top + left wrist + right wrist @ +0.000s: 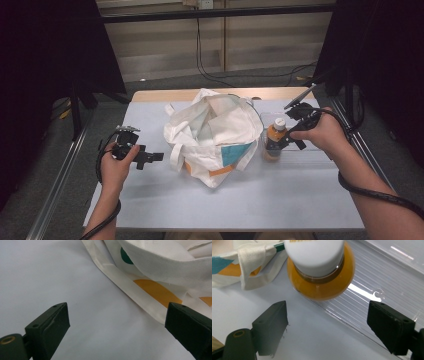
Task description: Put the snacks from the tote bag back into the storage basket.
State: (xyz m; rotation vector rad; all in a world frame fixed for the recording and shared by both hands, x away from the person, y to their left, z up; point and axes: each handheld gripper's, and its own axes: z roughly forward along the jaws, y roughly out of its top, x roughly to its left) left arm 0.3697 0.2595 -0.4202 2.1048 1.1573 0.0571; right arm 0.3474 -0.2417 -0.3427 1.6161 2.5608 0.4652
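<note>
A white cloth tote bag (212, 135) with teal and orange patches slumps open at the table's middle. To its right stands a bottle (274, 141) of orange drink with a white cap (314, 253), at the left end of a clear plastic tray (305, 156). My right gripper (289, 139) hovers over the bottle from the right; its jaws are open (328, 311), and the bottle (322, 285) lies just beyond the tips, untouched. My left gripper (156, 157) is open (117, 315) above the table, pointing at the bag's strap (130, 287), with nothing between its fingers.
The table (150, 200) has a pale cover. A wooden edge (160, 95) shows at its far side. Black stands and cables flank both sides. The ribbed clear tray (387, 282) runs off to the right of the bottle.
</note>
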